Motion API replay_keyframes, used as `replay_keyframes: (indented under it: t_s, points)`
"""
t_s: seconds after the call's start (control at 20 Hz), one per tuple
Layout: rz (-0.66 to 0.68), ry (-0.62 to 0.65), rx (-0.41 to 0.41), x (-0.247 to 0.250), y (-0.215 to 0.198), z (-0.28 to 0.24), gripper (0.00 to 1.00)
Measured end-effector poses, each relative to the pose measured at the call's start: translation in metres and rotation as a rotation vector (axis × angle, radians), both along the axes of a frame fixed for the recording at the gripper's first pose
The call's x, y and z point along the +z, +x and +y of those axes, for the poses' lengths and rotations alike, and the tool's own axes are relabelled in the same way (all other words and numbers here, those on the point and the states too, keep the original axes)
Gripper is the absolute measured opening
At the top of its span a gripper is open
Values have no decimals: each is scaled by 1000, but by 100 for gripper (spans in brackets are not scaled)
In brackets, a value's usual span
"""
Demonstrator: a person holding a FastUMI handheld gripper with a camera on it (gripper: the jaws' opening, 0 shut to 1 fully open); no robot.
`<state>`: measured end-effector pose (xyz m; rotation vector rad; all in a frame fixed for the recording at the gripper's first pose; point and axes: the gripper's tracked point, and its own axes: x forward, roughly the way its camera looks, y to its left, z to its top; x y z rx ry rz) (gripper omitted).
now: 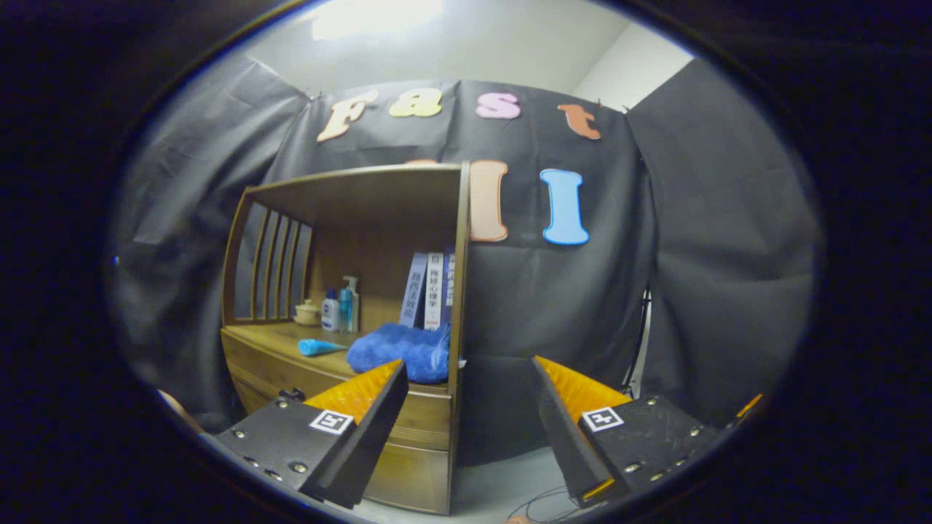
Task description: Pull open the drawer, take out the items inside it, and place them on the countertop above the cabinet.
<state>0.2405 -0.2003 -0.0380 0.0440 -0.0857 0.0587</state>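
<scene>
Gripper open, holding nothing, far right of the drawer; its knob is small, easily missed.

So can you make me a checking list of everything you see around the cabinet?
Surface: wooden countertop of the cabinet, under a shelf roof.
Job's things: drawer shut, dark knob showing; a blue cloth and a blue tube lie on the countertop.
Clutter: bottles, a small jar, standing books.
Claw: claw open, holding nothing, its fingers off the cabinet.
Cables: thin wires on the floor.
Surroundings: black cloth wall, white ceiling.
</scene>
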Motion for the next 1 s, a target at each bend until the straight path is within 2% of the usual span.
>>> replay_keyframes:
  t_s: [0.35,0.6,0.7,1.0]
  points:
    - [8,94,59,-24,-33,-5,99]
    - [100,162,99,-65,-51,8,99]
    - [131,203,88,-77,-55,7,99]
    - [184,209,48,-97,-63,3,99]
